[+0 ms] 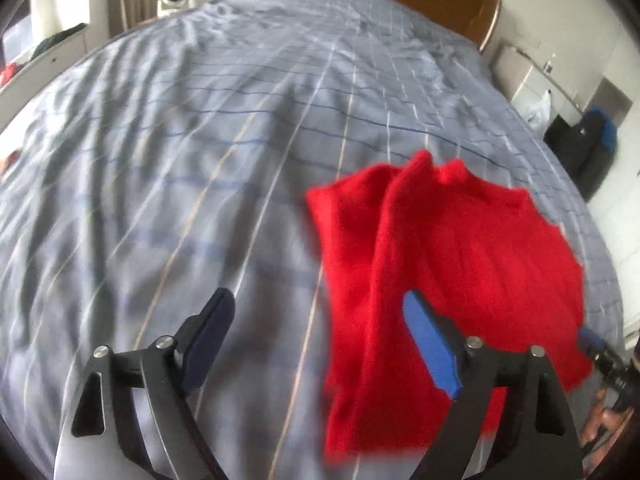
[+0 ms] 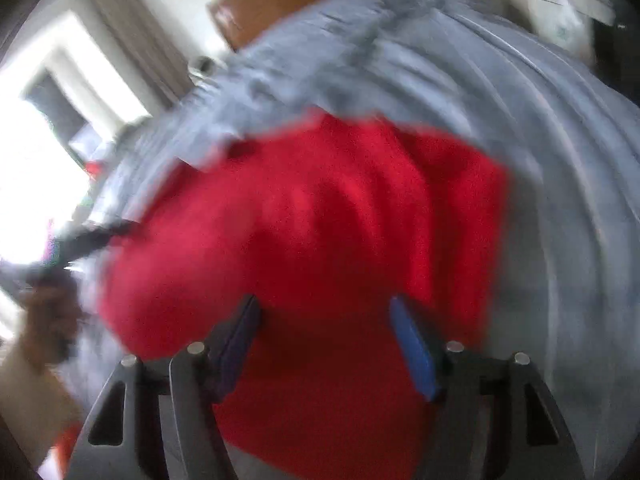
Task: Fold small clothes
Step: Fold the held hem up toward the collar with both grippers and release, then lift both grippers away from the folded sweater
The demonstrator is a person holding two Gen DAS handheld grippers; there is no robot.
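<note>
Two claws are spread wide with nothing pinched: the left claw (image 1: pixel 316 340) and the right claw (image 2: pixel 324 344); the soft red knitted top (image 1: pixel 440 264) lies partly folded on the blue checked bed (image 1: pixel 200 140). Next, grab both near corners evenly; fold slowly so the edges match.

My left gripper (image 1: pixel 316 340) points down at a slant. Its two fingers stand wide apart, and nothing is pinched between them. One pad is dark and the other pad (image 1: pixel 430 346) is blue. My right gripper (image 2: pixel 324 344) tips down too. Its fingers are apart, with nothing squeezed between the pads. That view is very blurry. At its left edge I can see my other tool (image 2: pixel 96 236) as a dark smear.
</note>
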